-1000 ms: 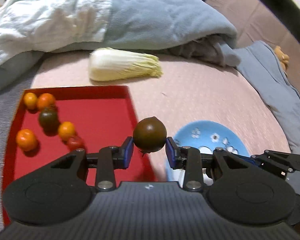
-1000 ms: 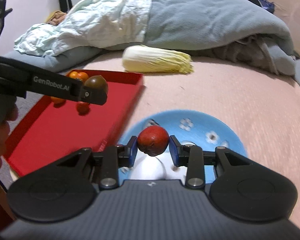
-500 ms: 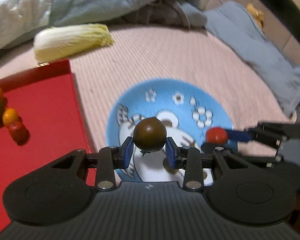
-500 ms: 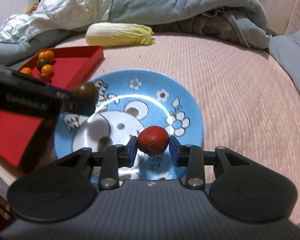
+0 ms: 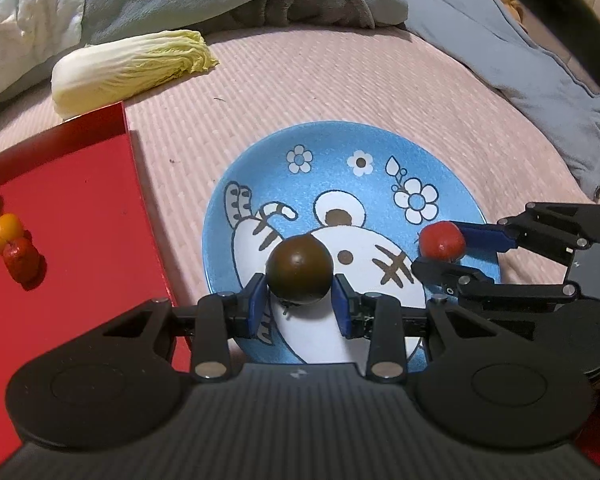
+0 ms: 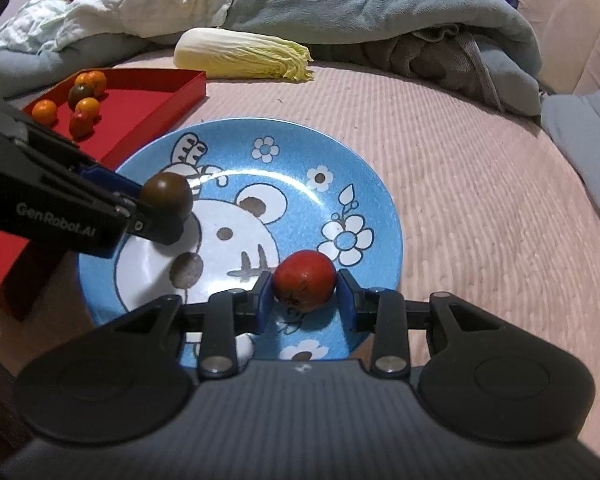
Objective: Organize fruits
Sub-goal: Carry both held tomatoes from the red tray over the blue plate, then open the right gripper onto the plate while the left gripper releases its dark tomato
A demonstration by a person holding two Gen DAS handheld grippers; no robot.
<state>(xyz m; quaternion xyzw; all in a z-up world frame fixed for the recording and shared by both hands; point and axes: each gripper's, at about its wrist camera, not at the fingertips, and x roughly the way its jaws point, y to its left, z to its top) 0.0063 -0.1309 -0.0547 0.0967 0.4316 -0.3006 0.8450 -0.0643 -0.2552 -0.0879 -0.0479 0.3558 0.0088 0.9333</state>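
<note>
Both tongs (image 5: 300, 304) (image 6: 304, 300) reached one blue plate (image 6: 376, 184), each holding one tomato (image 5: 299, 269) (image 6: 304, 286)

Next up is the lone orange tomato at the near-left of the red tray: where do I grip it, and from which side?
Grip the orange tomato across its round middle, from above: it sits apart from the others, but the red tray wall may block a low approach.
</note>
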